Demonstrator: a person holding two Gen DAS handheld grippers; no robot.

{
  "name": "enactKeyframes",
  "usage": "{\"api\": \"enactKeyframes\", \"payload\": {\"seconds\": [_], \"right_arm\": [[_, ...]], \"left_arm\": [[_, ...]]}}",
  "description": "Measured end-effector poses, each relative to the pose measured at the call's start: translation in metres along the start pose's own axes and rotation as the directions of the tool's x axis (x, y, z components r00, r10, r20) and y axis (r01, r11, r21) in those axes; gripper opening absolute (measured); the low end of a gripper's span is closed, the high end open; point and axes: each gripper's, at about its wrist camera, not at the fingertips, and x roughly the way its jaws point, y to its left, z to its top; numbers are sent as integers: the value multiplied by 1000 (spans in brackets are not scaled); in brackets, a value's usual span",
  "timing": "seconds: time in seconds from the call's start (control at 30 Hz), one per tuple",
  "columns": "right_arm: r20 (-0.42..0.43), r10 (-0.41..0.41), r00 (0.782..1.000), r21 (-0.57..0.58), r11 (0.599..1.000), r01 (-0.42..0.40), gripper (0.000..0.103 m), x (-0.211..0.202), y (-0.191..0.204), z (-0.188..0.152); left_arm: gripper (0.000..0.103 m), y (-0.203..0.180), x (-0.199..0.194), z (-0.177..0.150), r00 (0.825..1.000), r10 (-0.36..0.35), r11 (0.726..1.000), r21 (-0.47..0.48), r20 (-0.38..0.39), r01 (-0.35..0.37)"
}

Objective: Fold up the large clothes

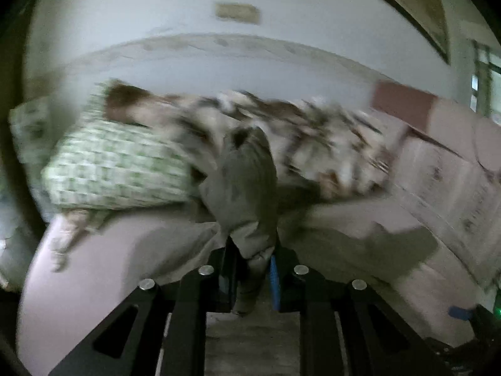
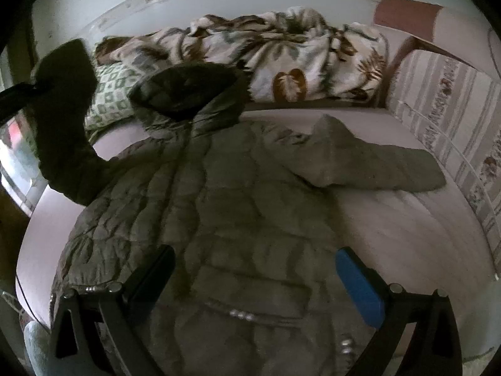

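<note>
Nearest the lens in the left wrist view, we find the left gripper (image 1: 250, 279) clamped on a bunched sleeve (image 1: 247, 188) of the grey quilted jacket (image 2: 219, 206), the cloth rising between the pads. We find the right gripper (image 2: 253, 279) with its tongs standing wide apart above the lower body of the jacket, nothing between them. The jacket lies front-up on the pink bed (image 2: 407, 235), long axis running from hem, nearest us, to the dark hood (image 2: 188, 91) by the patterned blanket (image 2: 281, 59); its other sleeve (image 2: 375, 163) stretches out sideways. We judge the step to be the first sleeve fold: the raised sleeve wants carrying across the chest and laying flat.
</note>
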Motion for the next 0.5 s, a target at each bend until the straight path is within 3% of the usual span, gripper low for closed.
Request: {"api": "enactKeyframes", "payload": {"seconds": [0.03, 0.07, 0.1, 0.2, 0.33, 0.43, 0.5], "right_arm": [[2, -4, 1000, 5, 1000, 4, 103, 0, -5, 0], [4, -11, 1000, 11, 1000, 11, 103, -1, -11, 0], [5, -17, 1000, 15, 1000, 17, 103, -1, -16, 0], [-1, -37, 999, 28, 999, 37, 103, 0, -29, 1], [-7, -51, 999, 20, 998, 51, 103, 6, -39, 4], [-19, -8, 1000, 9, 1000, 8, 103, 23, -39, 12], [-38, 16, 999, -8, 1000, -17, 103, 44, -33, 24]], "left_arm": [[34, -19, 13, -6, 999, -37, 999, 13, -30, 37], [65, -33, 24, -11, 996, -60, 998, 21, -65, 62], [88, -43, 31, -18, 994, -70, 997, 24, -86, 72], [89, -58, 39, -33, 992, -72, 997, 32, -102, 75], [89, -34, 39, -45, 991, -24, 1000, 12, -133, 26], [89, 8, 48, -51, 984, 68, 997, -29, -166, -74], [89, 40, 55, -61, 968, 144, 985, -60, -205, -159]]}}
